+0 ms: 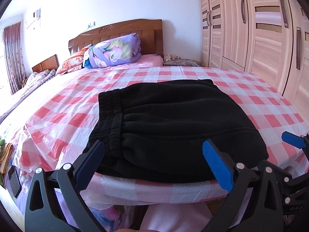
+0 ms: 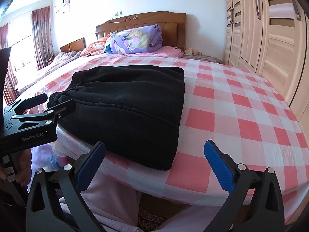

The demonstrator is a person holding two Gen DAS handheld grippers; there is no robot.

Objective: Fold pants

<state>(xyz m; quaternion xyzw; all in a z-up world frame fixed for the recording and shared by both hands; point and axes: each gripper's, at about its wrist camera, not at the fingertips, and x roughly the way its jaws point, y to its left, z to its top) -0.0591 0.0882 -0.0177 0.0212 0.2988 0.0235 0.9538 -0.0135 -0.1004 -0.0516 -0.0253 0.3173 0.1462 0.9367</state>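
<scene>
While the pants point(image 1: 170, 123) lie folded small on the bed point(image 1: 241, 89), near its front edge | left gripper point(image 1: 154, 164) wide, holds nothing | right gripper point(image 2: 154, 166) wide, holds nothing | step: folding looks done | next: maybe pat flat.

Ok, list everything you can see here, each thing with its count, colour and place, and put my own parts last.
Folded fleece pants: one, black, near edge of the bed.
Checked plastic sheet: one, pink and white, covering the mattress.
Rolled floral quilt: one, purple, by the headboard.
Carved wooden headboard: one, brown, far end.
Panelled wooden wardrobe: one, pale, right wall.
Patterned curtain: dark pink, left window.
Left tongs: one, black with blue pads, open, at the pants' near edge.
Right tongs: one, same colours, open, at the pants' near right corner.
</scene>
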